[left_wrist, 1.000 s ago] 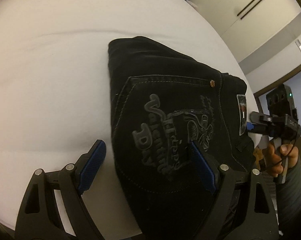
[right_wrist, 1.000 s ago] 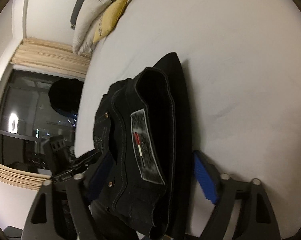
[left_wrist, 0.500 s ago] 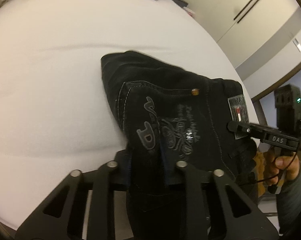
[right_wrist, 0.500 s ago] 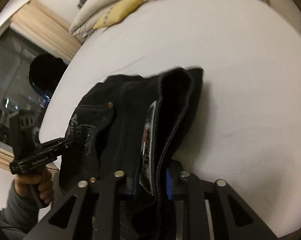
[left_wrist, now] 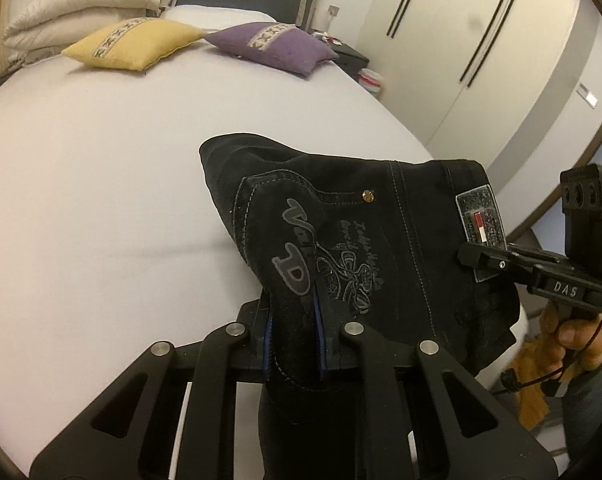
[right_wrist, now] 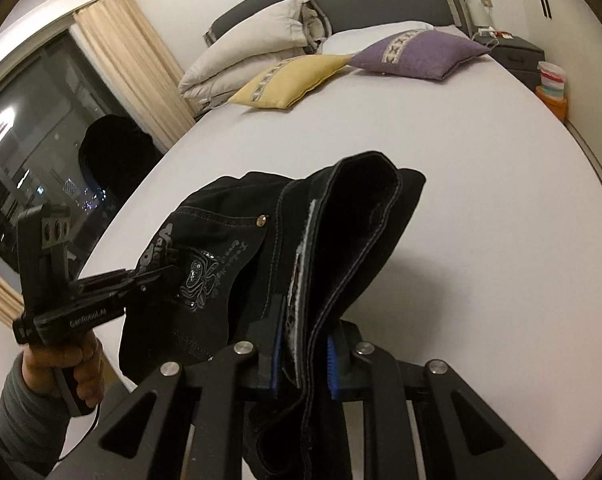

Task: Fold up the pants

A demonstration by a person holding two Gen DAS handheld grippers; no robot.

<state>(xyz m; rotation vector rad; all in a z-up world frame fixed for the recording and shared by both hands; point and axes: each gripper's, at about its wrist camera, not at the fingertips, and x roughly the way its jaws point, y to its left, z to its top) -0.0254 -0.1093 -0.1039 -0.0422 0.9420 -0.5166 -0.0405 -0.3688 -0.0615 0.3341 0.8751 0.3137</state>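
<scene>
Both tongs are pinching the pants: the left tongs are pressed together on a ridge of dark cloth at the printed back pocket, and the right tongs are clamped on the waistband edge beside the sewn label. The black pants hang bunched between the two grips, lifted off the bed at the near edge, with the far fold apparently just above or brushing the sheet; I cannot tell which. Judging from this, the step in hand is carrying the already folded bundle to lay it down or fold it again. To do it well, both grips should stay firm and level with each other so the layers do not slide apart, and the bundle should be lowered far edge first, then drawn flat toward the near side before either pair of tongs lets go. Heavy denim-like cloth of this sort will sag in the middle, so keeping it lightly taut helps. Farther off lie a yellow cushion and a purple cushion, well clear of the work, with white pillows against the headboard.
</scene>
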